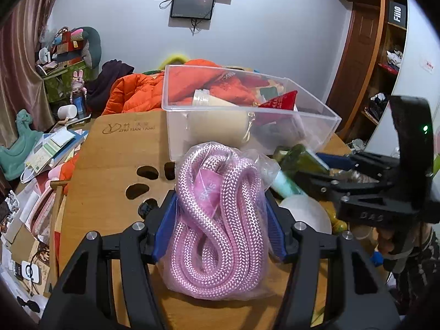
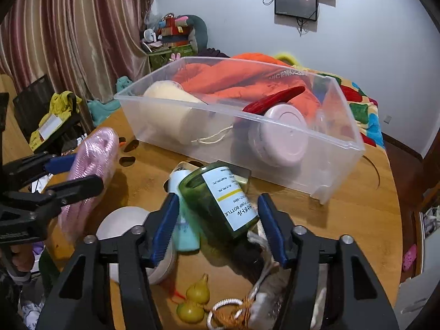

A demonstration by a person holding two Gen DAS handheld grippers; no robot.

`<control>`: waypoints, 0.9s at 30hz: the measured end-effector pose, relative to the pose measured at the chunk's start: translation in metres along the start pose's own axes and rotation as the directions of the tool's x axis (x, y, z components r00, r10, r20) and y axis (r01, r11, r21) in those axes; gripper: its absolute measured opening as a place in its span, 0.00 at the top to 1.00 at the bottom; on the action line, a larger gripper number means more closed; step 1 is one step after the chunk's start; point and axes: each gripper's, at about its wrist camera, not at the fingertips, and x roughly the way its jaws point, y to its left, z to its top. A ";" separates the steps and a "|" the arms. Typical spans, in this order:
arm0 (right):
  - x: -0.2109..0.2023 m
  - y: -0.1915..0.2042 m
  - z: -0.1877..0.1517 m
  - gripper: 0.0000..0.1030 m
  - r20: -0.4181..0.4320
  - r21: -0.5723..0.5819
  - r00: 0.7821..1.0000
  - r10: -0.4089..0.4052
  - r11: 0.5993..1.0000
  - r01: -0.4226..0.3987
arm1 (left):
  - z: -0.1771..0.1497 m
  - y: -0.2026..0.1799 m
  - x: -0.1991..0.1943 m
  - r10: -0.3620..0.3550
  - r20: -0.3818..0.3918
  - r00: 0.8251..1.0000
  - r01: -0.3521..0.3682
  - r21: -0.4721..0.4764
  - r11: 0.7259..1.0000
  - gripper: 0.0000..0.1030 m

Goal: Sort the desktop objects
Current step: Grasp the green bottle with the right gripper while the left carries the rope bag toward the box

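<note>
Lower centre of the left wrist view: the left gripper [image 1: 220, 228] is pinching a bagged coil of pink rope [image 1: 217, 220], its blue pads pressing into the bag on both sides, with the bundle resting on the wooden table [image 1: 115, 165]. The clear plastic bin [image 1: 316, 112] is sitting just beyond the rope, at mid-frame, already holding a cream cup and a red item.

Lower centre of the right wrist view: the right gripper [image 2: 217, 228] is straddling a green pump bottle [image 2: 220, 200] that is lying tilted on other clutter. Its left pad is lying against the bottle, while a gap is showing at the right pad, so the fingers are standing spread, not yet clamping. A pale blue tube [image 2: 184, 231] is lying beside the bottle.

The step in hand appears to be collecting loose objects for the bin. The next move is likely calling for lifting the rope clear of the near wall, and for closing the right fingers squarely on the bottle.
</note>
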 end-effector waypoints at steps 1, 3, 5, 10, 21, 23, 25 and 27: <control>0.001 0.000 0.000 0.53 0.000 0.001 1.000 0.003 1.000 -0.003 | 0.002 0.000 0.001 0.000 0.003 1.000 0.000 -0.005 1.000 0.43; 0.000 -0.001 0.000 0.54 0.006 0.002 1.000 0.013 1.000 -0.013 | 0.004 0.001 0.001 -0.004 0.009 1.000 0.004 -0.012 1.000 0.43; -0.002 -0.001 0.000 0.58 0.011 -0.001 1.000 0.020 1.000 -0.020 | 0.006 0.001 0.001 -0.012 0.013 1.000 0.012 -0.018 1.000 0.43; -0.015 -0.002 0.006 0.60 0.047 0.000 0.998 0.030 1.000 -0.030 | 0.015 0.000 -0.001 -0.017 0.028 0.999 0.018 -0.019 1.000 0.46; -0.039 -0.003 0.019 0.62 0.121 0.010 0.991 0.052 0.998 -0.054 | 0.028 -0.006 -0.006 -0.009 0.055 0.998 0.010 -0.010 1.000 0.50; -0.041 -0.004 0.020 0.62 0.127 0.012 0.990 0.057 0.998 -0.059 | 0.031 -0.007 -0.008 -0.012 0.061 0.998 0.012 -0.009 1.000 0.50; -0.044 -0.005 0.022 0.62 0.135 0.015 0.989 0.060 0.998 -0.063 | 0.033 -0.007 -0.011 -0.010 0.070 0.998 0.010 -0.005 1.000 0.50; -0.047 -0.006 0.023 0.62 0.143 0.013 0.988 0.059 0.998 -0.061 | 0.037 -0.008 -0.014 -0.008 0.078 0.997 0.008 0.000 1.000 0.50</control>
